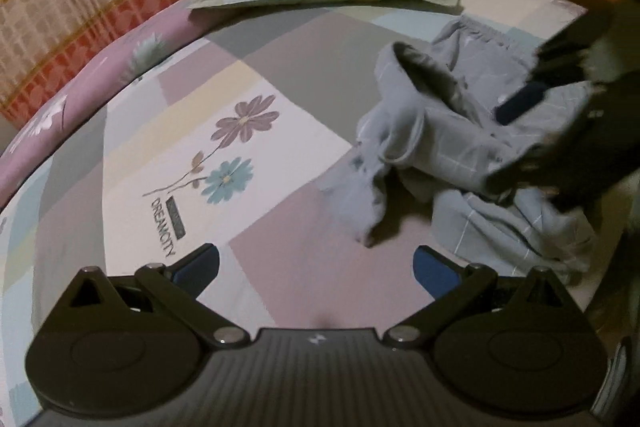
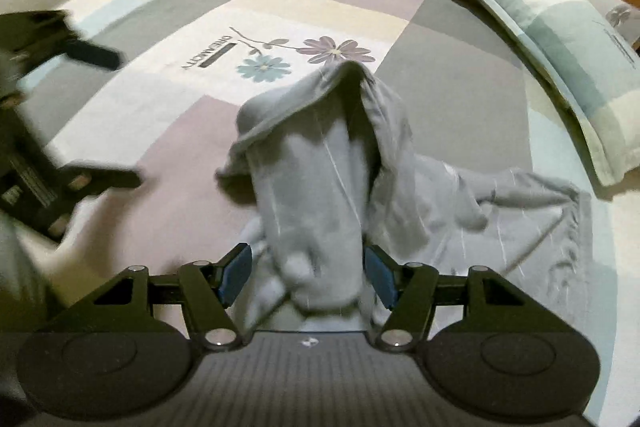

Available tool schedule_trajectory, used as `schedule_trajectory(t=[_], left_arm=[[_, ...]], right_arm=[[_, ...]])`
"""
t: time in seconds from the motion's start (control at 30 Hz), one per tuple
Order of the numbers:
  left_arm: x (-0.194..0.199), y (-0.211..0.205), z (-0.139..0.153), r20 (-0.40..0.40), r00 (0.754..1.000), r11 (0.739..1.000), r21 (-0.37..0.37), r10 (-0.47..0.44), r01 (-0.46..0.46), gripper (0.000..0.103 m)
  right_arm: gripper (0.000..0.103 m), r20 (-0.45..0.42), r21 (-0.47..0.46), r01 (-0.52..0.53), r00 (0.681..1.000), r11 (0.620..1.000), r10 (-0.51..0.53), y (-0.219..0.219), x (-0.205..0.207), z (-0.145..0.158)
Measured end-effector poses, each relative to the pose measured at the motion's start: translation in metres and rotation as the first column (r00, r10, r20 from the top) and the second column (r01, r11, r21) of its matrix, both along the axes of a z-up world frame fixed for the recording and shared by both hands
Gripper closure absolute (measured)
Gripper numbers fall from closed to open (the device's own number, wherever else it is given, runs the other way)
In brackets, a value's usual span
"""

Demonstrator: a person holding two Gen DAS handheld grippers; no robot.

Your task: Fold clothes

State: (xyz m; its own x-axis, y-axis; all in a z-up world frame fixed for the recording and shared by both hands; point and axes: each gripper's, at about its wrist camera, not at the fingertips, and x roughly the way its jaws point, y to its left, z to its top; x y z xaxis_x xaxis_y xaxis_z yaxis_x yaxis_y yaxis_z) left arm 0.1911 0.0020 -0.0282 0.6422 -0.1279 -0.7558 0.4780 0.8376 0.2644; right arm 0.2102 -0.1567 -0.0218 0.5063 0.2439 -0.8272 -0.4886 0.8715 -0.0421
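The left gripper (image 1: 316, 269) hangs over bare bedsheet (image 1: 168, 131), its jaws spread wide with nothing between the blue pads. From these jaws the garment (image 1: 452, 147) lies ahead and to the right, its nearest dangling corner just beyond the right-hand pad and not touching it. In the right wrist view this same gripper shows as a dark blurred shape at the far left, well apart from the cloth.

The right gripper (image 2: 306, 273) is the nearer one by far: a hump of the garment (image 2: 320, 163) runs straight away from it, with its long axis along the line the fingers point. The cloth sits between the blue pads (image 2: 236, 273), which stand fairly wide. The right-hand pad looks to be against the fabric and the left-hand pad seems to have a sliver of gap, but the cloth is blurred there, so I cannot tell whether it is truly pinched or only draped through.

The garment is pale grey-blue with thin white check lines, soft and limp, bunched up rather than laid flat. Part is lifted in a tented peak; the rest trails crumpled on the bedsheet to the right, towards the pillow (image 2: 560, 39). A gathered elastic band at its far edge suggests trousers or shorts.
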Motion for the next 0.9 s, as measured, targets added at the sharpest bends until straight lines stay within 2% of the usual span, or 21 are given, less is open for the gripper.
schedule_trajectory(t=[0.1,0.23,0.5,0.7,0.9], left_arm=[[-0.002,0.004,0.001,0.0,1.0,1.0,-0.03,0.001,0.0,0.001],[-0.004,0.003,-0.002,0.002,1.0,0.998,-0.057,-0.011,0.011,0.001],[0.002,-0.026,-0.023,-0.038,0.996,0.992,-0.105,-0.079,0.075,0.001],[0.009,-0.059,-0.034,-0.07,0.989,0.982,-0.149,-0.131,0.119,0.001],[0.025,-0.091,-0.053,-0.06,0.992,0.989,-0.101,-0.11,0.104,0.001]], right_arm=[[0.036,0.003,-0.035,0.039,0.999,0.999,-0.039,0.007,0.024,-0.017],[0.037,0.024,-0.031,0.144,0.989,0.989,-0.144,-0.024,0.044,-0.017],[0.036,0.039,-0.033,0.388,0.922,0.921,-0.386,-0.108,0.063,-0.02],[0.036,0.032,0.017,0.357,0.933,0.934,-0.358,-0.12,0.033,-0.022],[0.036,0.01,0.081,0.34,0.94,0.937,-0.342,-0.12,0.003,-0.017]])
